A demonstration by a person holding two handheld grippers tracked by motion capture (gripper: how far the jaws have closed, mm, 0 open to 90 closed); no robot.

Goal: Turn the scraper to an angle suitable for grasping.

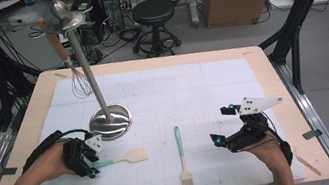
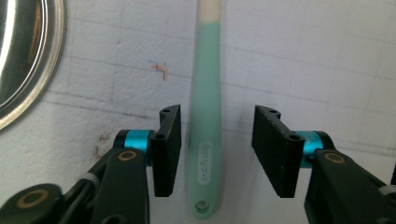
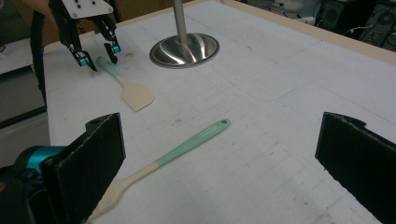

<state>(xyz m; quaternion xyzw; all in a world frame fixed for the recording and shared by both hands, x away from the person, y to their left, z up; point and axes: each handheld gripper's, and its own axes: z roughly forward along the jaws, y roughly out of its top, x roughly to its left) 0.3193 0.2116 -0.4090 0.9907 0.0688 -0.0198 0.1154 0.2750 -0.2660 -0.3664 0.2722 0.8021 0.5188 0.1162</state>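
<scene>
High view: my left gripper (image 1: 94, 166) at the spatula (image 1: 125, 158) handle's end, on the table mat (image 1: 193, 93).
Left gripper view: jaws part-open, straddling the handle, a gap either side.
Right gripper view: my right gripper (image 3: 219, 163) jaws wide, empty; brush (image 3: 163, 161) lying beyond.

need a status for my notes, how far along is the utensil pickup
Done: a whisk already hangs on the steel stand. In hand: the left gripper straddles the spatula handle, jaws not yet pressing on it. Left: lifting the spatula, then probably the pastry brush, which lies untouched near the open right gripper.
</scene>
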